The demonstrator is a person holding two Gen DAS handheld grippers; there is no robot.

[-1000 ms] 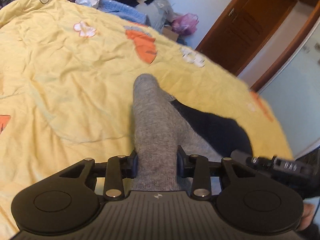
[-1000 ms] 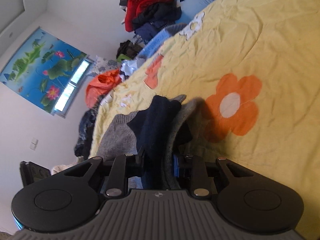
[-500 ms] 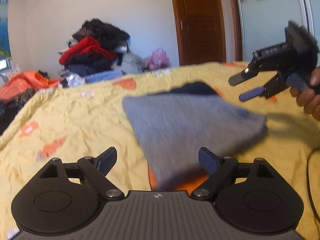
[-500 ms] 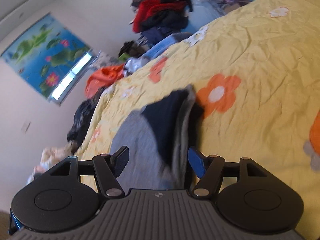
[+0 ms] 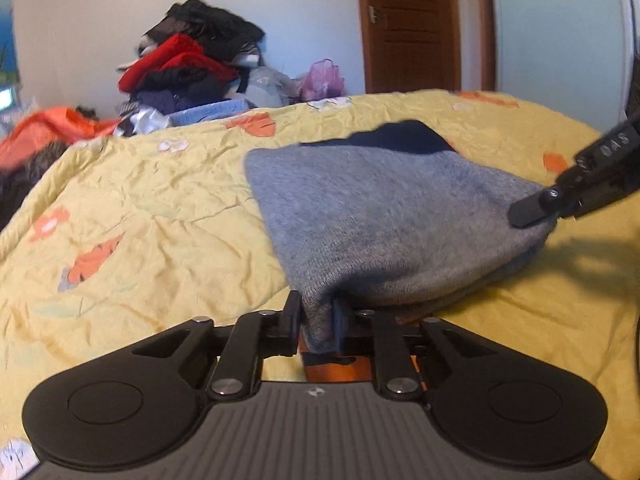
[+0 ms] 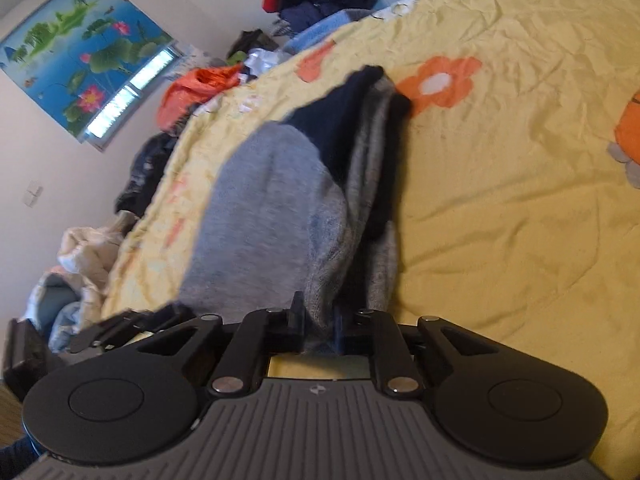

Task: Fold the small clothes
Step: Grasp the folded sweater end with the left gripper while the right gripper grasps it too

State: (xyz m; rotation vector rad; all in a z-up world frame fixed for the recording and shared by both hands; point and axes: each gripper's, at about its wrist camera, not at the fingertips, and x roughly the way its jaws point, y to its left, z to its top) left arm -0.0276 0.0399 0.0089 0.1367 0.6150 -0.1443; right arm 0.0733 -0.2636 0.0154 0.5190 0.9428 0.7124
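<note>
A folded grey knit garment [image 5: 380, 208] with a navy part [image 5: 404, 138] at its far edge lies on the yellow flowered bed cover [image 5: 140, 220]. My left gripper [image 5: 316, 320] is closing, its pads pinching the garment's near corner. In the left wrist view the right gripper [image 5: 532, 212] touches the garment's right corner. The right wrist view shows the grey garment [image 6: 264, 208] in several layers with the navy part [image 6: 340, 120] beyond. My right gripper [image 6: 318, 320] is closing with the grey edge pressed between its pads. The left gripper [image 6: 108, 326] shows at the lower left.
A tall pile of clothes [image 5: 192, 64] stands past the bed's far side, with an orange garment [image 5: 48, 128] at the left. A brown door [image 5: 412, 28] is behind. More clothes [image 6: 80, 256] lie off the bed's edge under a lotus picture [image 6: 80, 64].
A second ago both grippers held the garment. Half a second ago both stood open, drawn back from it as it lay flat. Now both have come in and closed on its near corners.
</note>
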